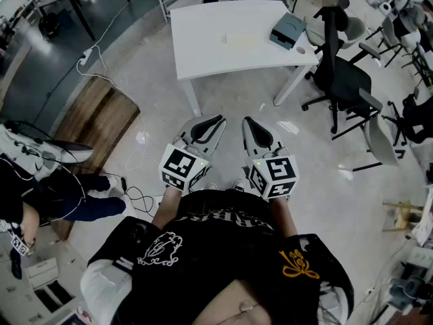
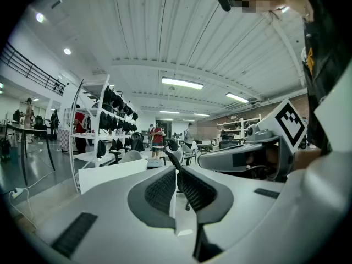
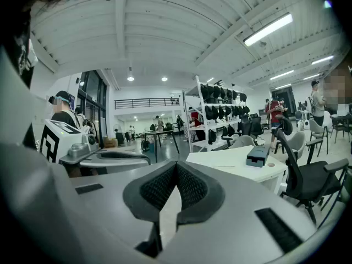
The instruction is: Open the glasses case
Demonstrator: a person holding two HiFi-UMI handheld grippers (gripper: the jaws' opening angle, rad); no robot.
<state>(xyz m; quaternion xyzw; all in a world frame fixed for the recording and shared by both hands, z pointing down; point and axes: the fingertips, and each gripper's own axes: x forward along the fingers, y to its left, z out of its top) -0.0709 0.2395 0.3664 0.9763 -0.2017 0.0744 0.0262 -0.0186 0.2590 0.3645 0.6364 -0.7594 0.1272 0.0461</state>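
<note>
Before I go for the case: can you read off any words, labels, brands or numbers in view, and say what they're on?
No text is legible.
Black shirt, chest lettering: upside down and blurred, unreadable.
Gold emblem on its sleeve: script-like, unreadable.
Marker cubes: black-and-white square patterns, no words.
Glasses case on the white table: too small to show any print.

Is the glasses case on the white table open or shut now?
Shut. The glasses case lies on the white table as one closed block; no lid is raised.
</note>
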